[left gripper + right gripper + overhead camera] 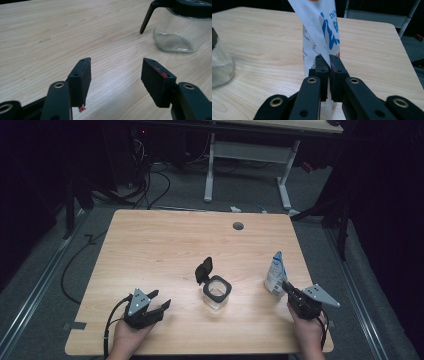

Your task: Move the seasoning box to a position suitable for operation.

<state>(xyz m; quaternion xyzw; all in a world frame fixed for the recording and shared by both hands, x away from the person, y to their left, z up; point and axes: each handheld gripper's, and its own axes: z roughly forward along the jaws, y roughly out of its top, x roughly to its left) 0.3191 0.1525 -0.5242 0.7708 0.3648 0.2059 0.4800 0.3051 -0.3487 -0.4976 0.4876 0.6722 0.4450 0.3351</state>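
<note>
From the high view, the white-and-blue pouch (275, 272) stands upright to the right of the open-lidded glass jar (217, 292), with the right gripper (289, 290) at its near edge. The left gripper (116, 75) view shows jaws spread wide on nothing, the jar ahead and to the right. In the right gripper (329, 67) view the jaws pinch the pouch's thin side seam; the pouch looks light, soft and slippery, so a hold lower on the seam seems safest.

- The table (150, 250) is finished in pale wood with a wavy grain pattern.
- The jar (217, 293) is made of clear glass, and its rim and flipped-up lid (204, 268) are coloured black.
- The pouch (319, 32) is coloured white and printed with blue lettering, with a touch of orange at its edge.
- The left tongs (116, 75) are coloured black, and red smears are seen on the pads (156, 82).
- The right tongs (329, 63) are coloured black, with brass-coloured rivets.
- The floor (60, 270) is covered in dark grey.
</note>
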